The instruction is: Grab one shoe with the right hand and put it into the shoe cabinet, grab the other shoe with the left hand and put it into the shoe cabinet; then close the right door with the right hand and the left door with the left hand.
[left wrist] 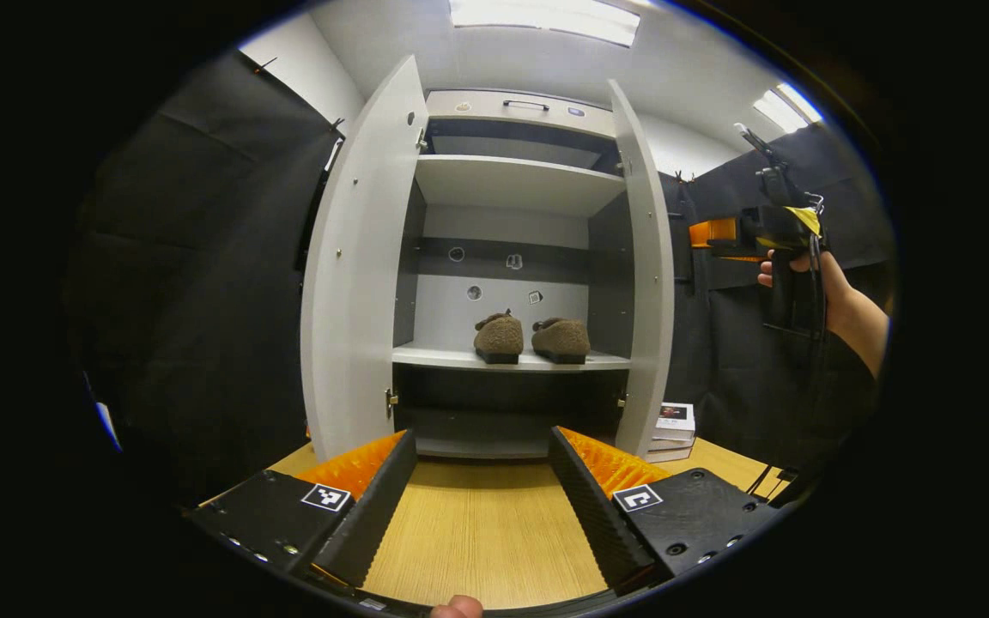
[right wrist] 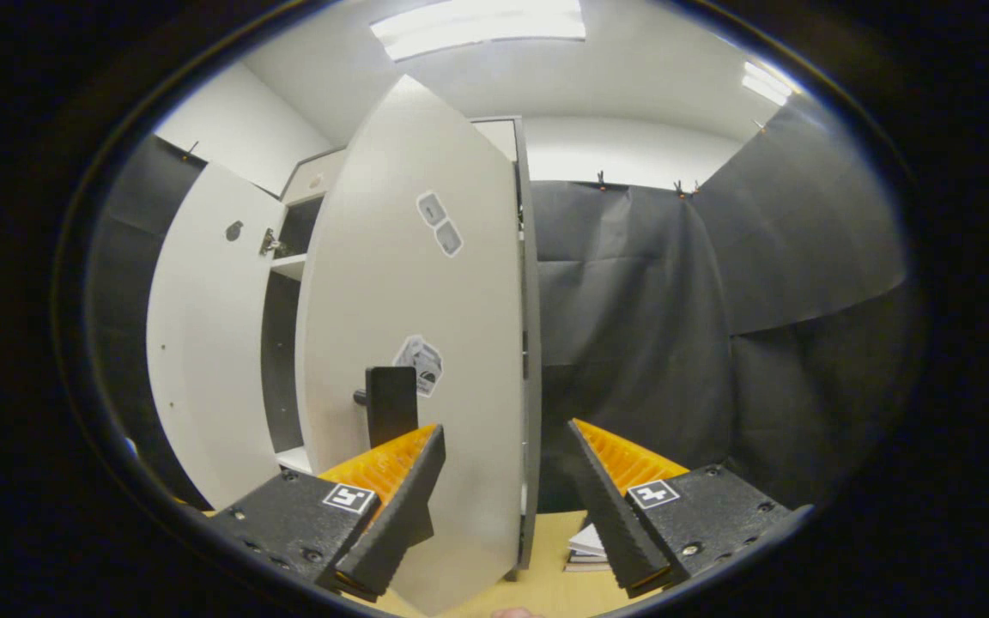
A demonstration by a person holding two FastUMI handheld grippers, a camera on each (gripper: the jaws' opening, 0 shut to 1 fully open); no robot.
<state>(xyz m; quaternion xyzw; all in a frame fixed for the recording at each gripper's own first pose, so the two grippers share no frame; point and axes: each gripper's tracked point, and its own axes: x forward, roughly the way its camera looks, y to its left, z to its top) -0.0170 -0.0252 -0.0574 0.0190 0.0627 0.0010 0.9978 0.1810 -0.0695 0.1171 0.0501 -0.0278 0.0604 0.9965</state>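
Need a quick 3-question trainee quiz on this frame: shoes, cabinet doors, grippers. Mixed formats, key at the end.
1. True or false: both shoes sit side by side on one shelf of the shoe cabinet.
2. Multiple choice: the cabinet's doors are A) both shut, B) both open, C) only the left door open.
3. Fill in: in the right gripper view, the right gripper has its fingers ____, with the right door and its dark handle just ahead.

Key:
1. True
2. B: the left door and the right door both stand open in the left gripper view.
3. open, holding nothing. The left gripper is open too.
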